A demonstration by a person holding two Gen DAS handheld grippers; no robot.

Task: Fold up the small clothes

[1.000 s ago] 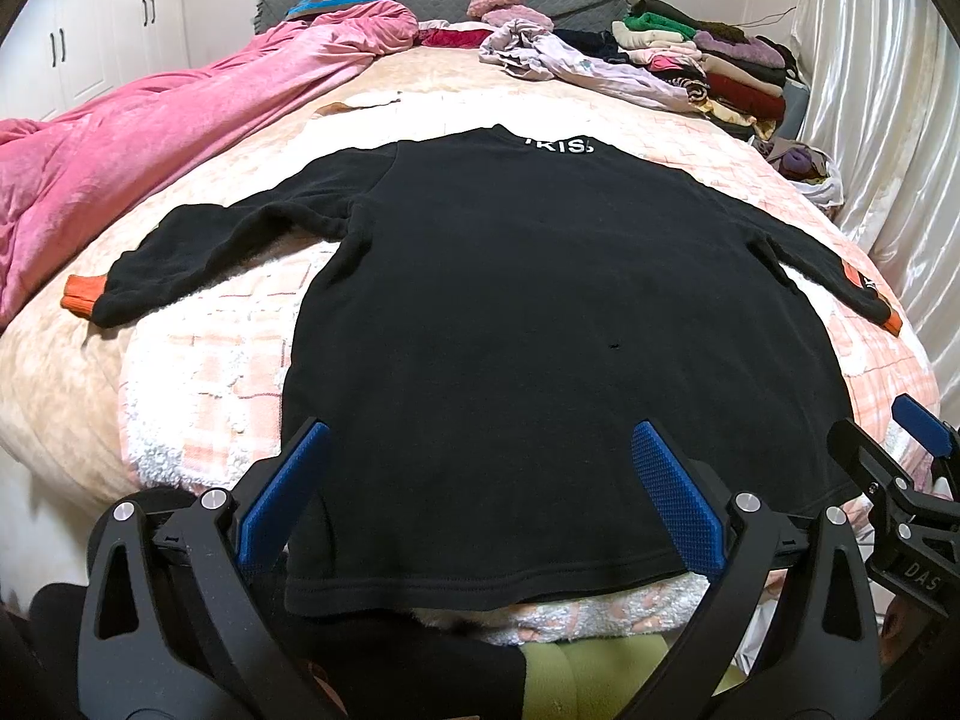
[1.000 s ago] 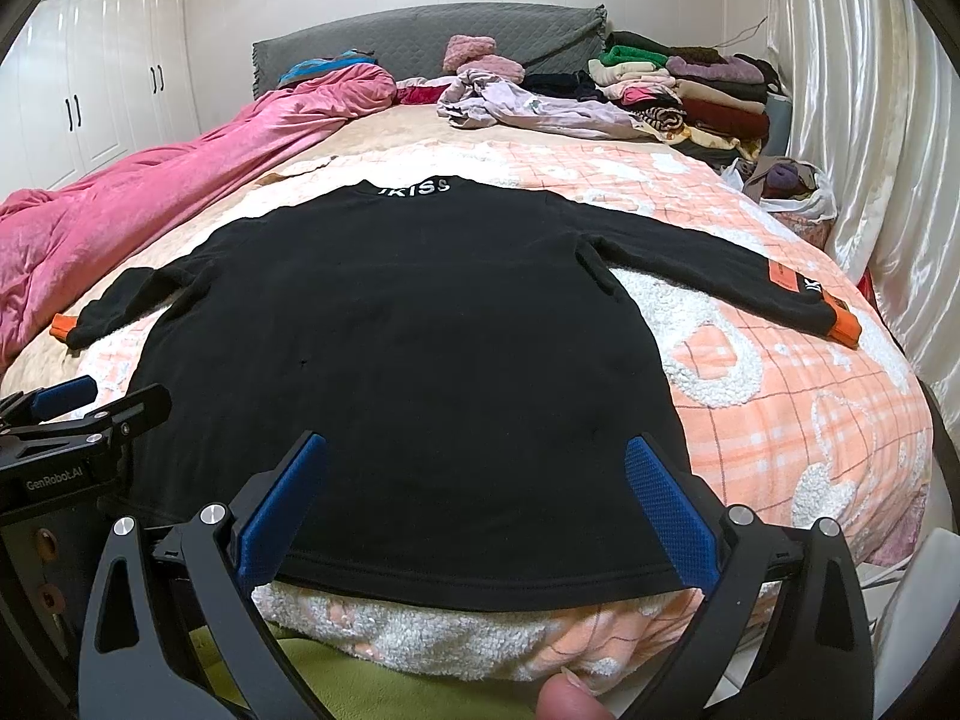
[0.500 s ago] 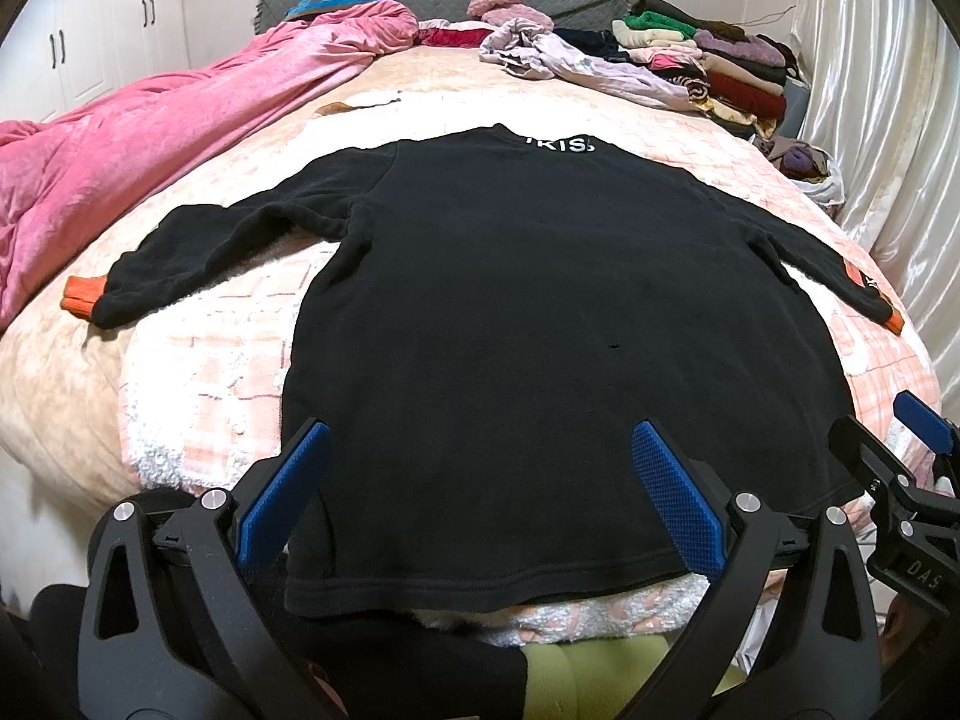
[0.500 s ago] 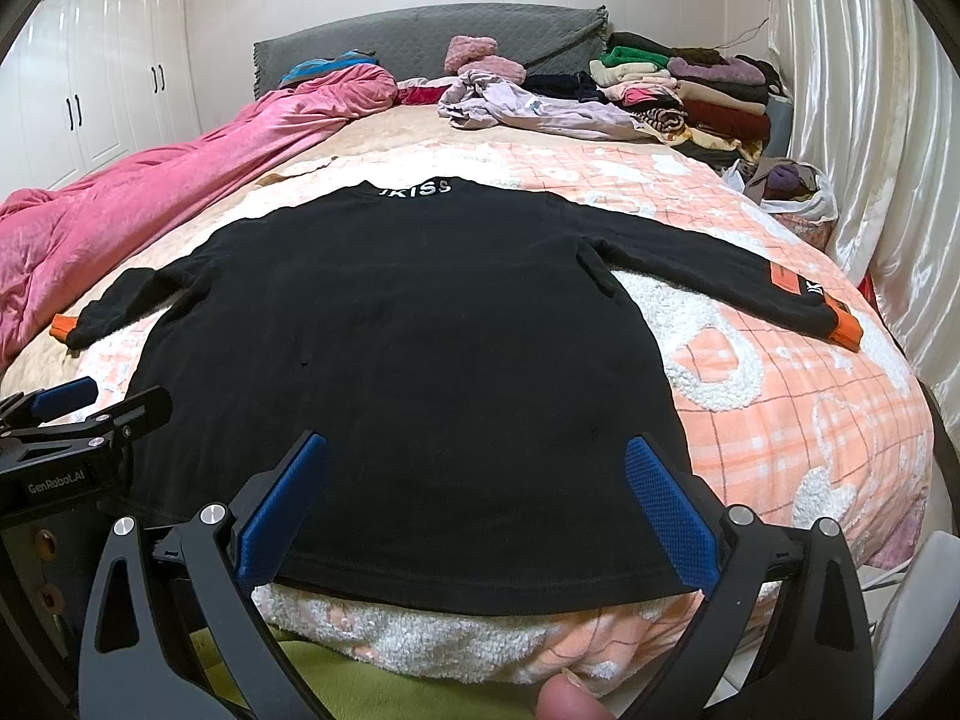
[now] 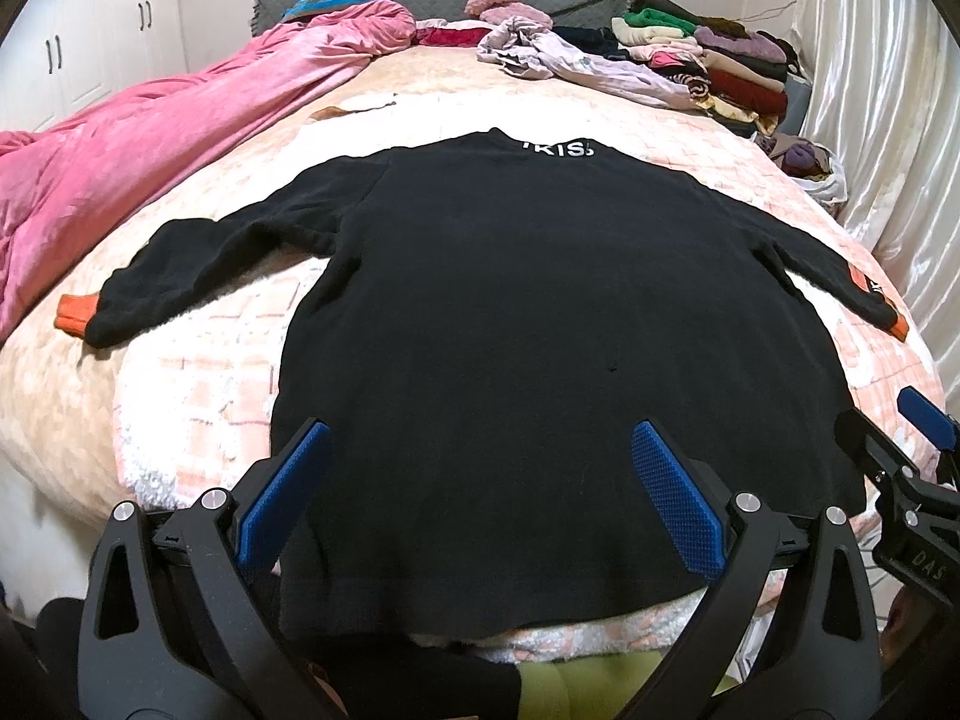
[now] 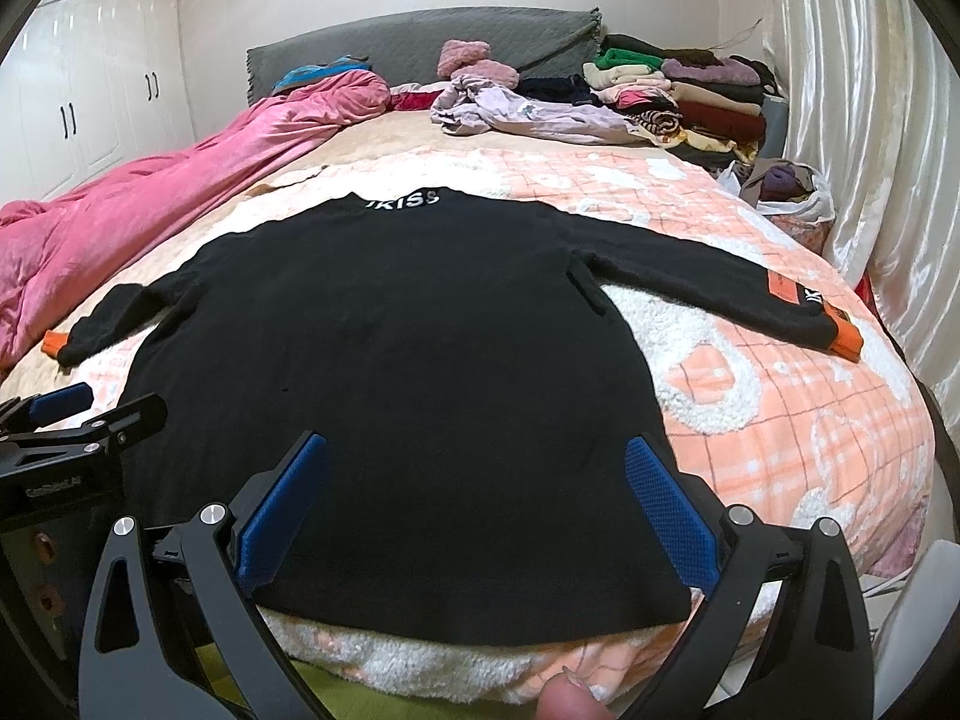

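Note:
A black long-sleeved top (image 5: 540, 312) (image 6: 408, 360) lies flat on the bed, collar with white lettering at the far end, both sleeves spread out, orange cuffs (image 5: 72, 318) (image 6: 843, 339) at their ends. My left gripper (image 5: 477, 456) hovers open over the hem's left half, nothing between its blue pads. Over the hem's right half my right gripper (image 6: 474, 468) is open too, holding nothing. Each gripper shows at the edge of the other's view: the right gripper (image 5: 912, 468) and the left gripper (image 6: 72, 420).
A pink quilt (image 5: 150, 138) is bunched along the bed's left side. Stacked folded clothes (image 6: 690, 90) and a loose lilac garment (image 6: 528, 114) lie near the grey headboard (image 6: 420, 42). A bag of clothes (image 6: 786, 186) sits by the white curtain (image 6: 870, 150). White wardrobes (image 6: 90, 90) stand left.
The right gripper's view has lifted slightly and shifted; the top lies as before. The left gripper has barely moved. Both grippers stay open.

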